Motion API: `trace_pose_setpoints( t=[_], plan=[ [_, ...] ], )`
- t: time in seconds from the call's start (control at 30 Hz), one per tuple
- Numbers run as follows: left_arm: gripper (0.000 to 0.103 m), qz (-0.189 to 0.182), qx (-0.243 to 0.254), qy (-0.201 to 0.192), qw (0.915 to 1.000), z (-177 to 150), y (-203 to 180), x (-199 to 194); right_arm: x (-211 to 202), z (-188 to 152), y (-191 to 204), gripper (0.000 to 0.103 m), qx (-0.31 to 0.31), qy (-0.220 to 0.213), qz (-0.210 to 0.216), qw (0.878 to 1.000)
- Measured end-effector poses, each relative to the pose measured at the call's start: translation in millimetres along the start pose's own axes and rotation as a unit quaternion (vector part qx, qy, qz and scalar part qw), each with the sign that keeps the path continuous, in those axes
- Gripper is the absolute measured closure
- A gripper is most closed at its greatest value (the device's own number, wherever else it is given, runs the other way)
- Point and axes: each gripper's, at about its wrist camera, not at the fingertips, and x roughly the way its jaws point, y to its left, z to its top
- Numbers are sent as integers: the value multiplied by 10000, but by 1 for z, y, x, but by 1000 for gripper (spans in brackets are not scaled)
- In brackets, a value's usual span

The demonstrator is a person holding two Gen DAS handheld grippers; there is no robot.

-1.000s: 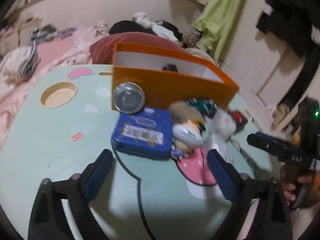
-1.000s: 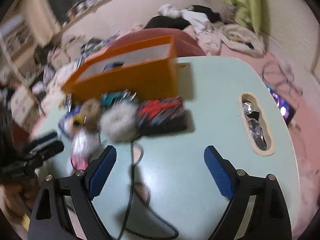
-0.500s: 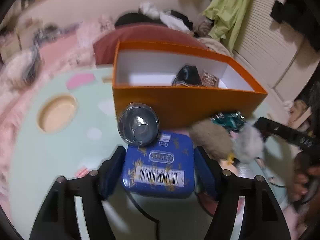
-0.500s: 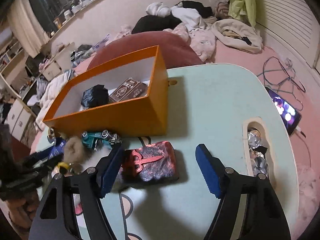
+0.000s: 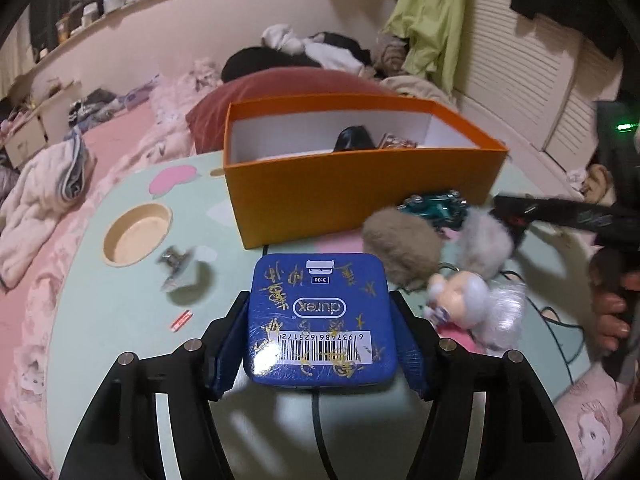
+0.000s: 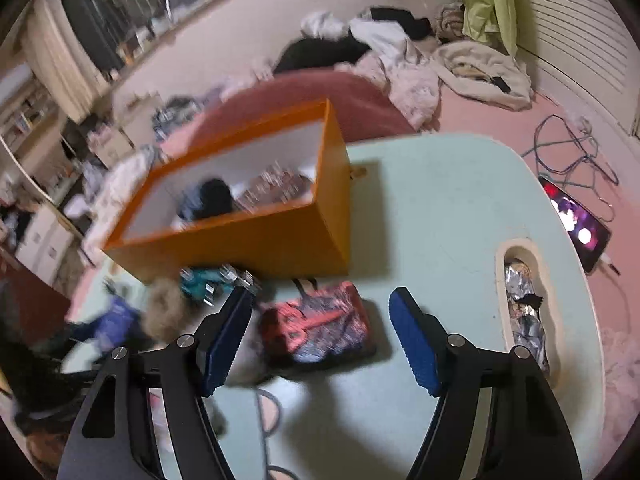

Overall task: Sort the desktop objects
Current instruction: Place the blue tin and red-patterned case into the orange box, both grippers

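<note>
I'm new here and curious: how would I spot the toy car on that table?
Find the big orange box on the pale green table. The toy car sits against its front wall. It is teal and shiny, unlike the furry pompoms beside it.

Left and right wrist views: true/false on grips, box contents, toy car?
1. The left gripper grips the blue tin. True; its jaws have just been closing and the pads sit on the tin's sides.
2. The right gripper clamps the red pouch. False: jaws have just been closing, but gaps remain beside the pouch.
3. The orange box is empty. False: it holds a black item and a packet.
4. The teal toy car is outside the box. True.
</note>
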Motion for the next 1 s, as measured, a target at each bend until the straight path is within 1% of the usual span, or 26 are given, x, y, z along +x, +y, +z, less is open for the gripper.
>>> trace_pose_setpoints(
  t=[0.03,0.1,0.13,0.2,0.27,0.33,0.37,0.4,0.47,0.57,0.67,0.77,0.87,1.0],
  plan=[
    [38,-22,34,-32,10000,-1,-1,-3,4,-1,0,34,-15,62,32,10000],
    [38,-128,51,-105,9998,-3,-2,-6,7,0,10,40,-364,112,-433,9983],
    [38,-220,28,-164,9996,-4,-2,-8,8,0,13,41,-496,132,-542,9972],
    [38,-402,-49,-345,9986,-5,-1,-14,8,-1,14,41,-545,127,-595,9967],
    [38,-399,-71,-447,9982,-3,-2,-16,5,-1,12,41,-510,102,-557,9971],
    [38,-373,-86,-552,9977,-1,-2,-19,1,-3,8,41,-379,46,-406,9984],
    [38,-404,-120,-624,9972,2,0,-21,-4,-3,2,41,-225,-45,-221,9995],
    [38,-436,-157,-683,9966,2,2,-24,-7,-5,0,41,-145,-133,-165,9997],
    [38,-528,-270,-825,9948,4,5,-28,-20,-6,-6,41,-8,-446,-49,9990],
    [38,-618,-410,-992,9923,17,14,-30,-36,-1,-4,41,-34,-883,108,9960],
    [38,-709,-429,-1165,9897,36,16,-29,-45,6,8,41,-220,-1175,313,9923],
    [38,-793,-386,-1340,9871,50,16,-29,-46,20,23,41,-412,-1276,588,9892],
    [38,-774,-337,-1467,9856,67,14,-24,-37,37,39,41,-588,-1281,858,9863],
    [38,-688,-299,-1596,9843,90,12,-15,-23,56,53,41,-693,-1211,1005,9851]
  ],
)
